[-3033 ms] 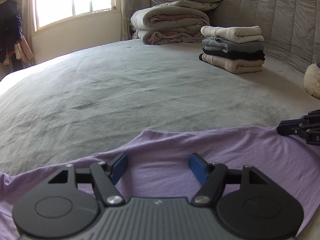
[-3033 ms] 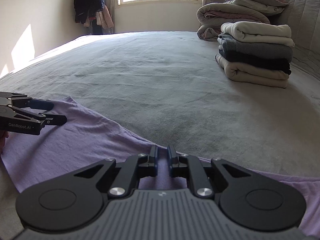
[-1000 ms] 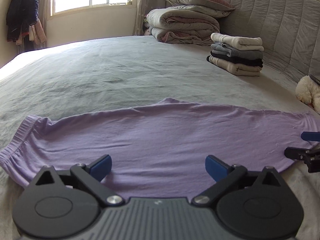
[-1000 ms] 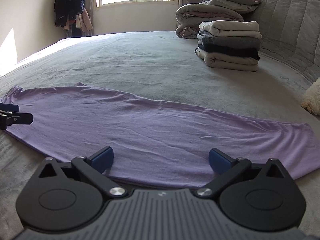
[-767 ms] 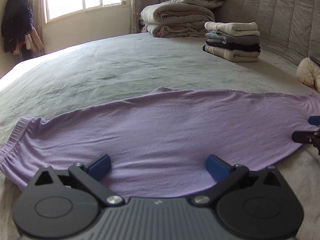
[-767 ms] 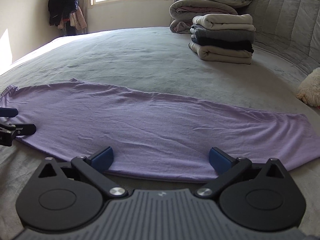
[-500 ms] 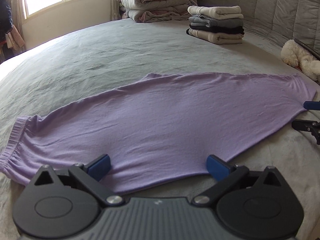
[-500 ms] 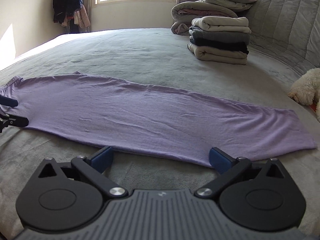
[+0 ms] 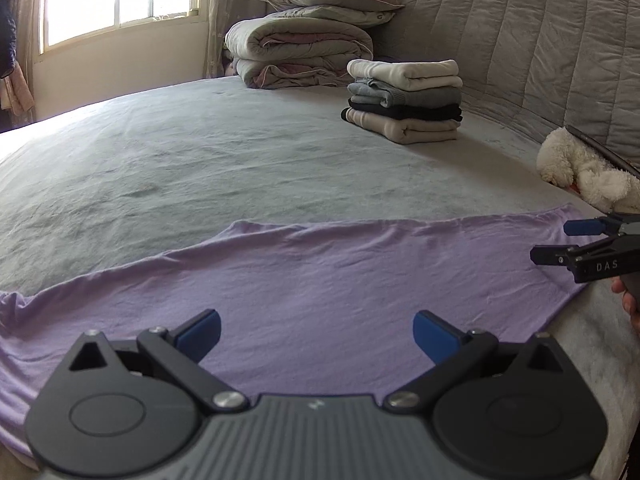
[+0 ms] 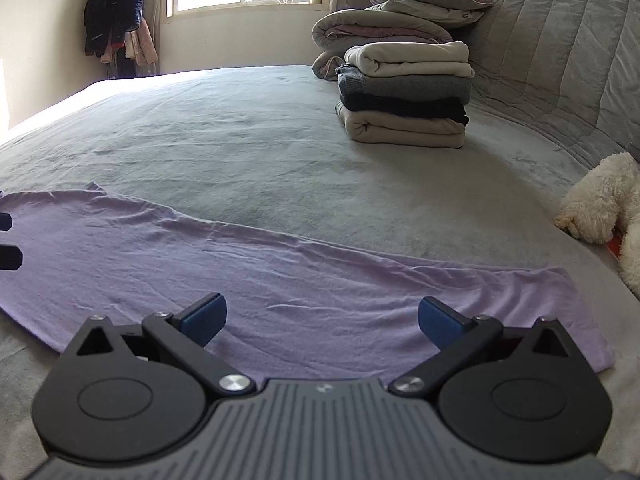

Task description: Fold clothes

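Left wrist view: purple garment (image 9: 320, 276) lies flat, unfolded; folded stack (image 9: 404, 100) at 1 o'clock. Left tongs (image 9: 316, 332) and right tongs (image 10: 322, 318) wide, empty. Folding remains.

"DAS" on the right hand-held gripper (image 9: 560, 244)
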The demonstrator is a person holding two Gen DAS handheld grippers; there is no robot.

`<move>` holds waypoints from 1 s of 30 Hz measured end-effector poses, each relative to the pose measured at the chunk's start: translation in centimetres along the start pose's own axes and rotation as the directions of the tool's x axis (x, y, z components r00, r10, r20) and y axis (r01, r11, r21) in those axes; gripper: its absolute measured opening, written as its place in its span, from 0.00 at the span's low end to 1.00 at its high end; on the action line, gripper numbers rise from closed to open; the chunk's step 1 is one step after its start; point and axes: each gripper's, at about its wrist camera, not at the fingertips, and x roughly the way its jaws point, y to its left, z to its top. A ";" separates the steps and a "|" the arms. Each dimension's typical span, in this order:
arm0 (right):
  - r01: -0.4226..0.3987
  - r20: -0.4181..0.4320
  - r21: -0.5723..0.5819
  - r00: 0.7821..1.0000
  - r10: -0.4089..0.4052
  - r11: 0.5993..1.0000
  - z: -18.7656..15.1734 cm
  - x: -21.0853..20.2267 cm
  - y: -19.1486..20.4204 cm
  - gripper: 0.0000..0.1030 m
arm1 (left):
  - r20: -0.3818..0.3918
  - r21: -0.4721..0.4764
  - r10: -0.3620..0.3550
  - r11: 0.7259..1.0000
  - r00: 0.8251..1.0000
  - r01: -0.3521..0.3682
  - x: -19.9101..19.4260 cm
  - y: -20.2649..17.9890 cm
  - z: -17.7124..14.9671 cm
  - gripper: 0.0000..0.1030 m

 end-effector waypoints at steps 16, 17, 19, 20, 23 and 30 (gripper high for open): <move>0.093 -0.129 0.141 0.989 -0.075 0.986 3.0 4.9 -8.1 1.00 | -0.048 0.044 0.012 0.999 0.999 -0.010 1.3 -0.5 -1.0 1.00; 0.106 -0.126 0.143 0.988 -0.088 0.984 3.2 5.0 -8.3 1.00 | -0.048 0.045 0.013 0.999 0.999 -0.011 1.3 -0.5 -1.0 1.00; 0.133 -0.120 0.149 0.986 -0.116 0.980 3.6 5.2 -8.8 1.00 | -0.049 0.045 0.013 0.999 0.999 -0.011 1.3 -0.4 -1.0 1.00; 0.159 -0.123 0.146 0.982 -0.141 0.976 3.8 5.4 -9.0 1.00 | -0.050 0.047 0.014 0.999 0.999 -0.012 1.3 -0.4 -1.0 1.00; 0.204 -0.103 0.148 0.976 -0.190 0.968 4.2 4.8 -9.4 1.00 | -0.054 0.055 0.013 0.998 0.998 -0.010 1.1 -0.4 -1.0 1.00; 0.192 -0.004 0.101 0.981 -0.193 0.976 4.8 1.0 -9.0 1.00 | -0.058 0.063 0.013 0.998 0.998 -0.009 0.9 -0.4 -1.1 1.00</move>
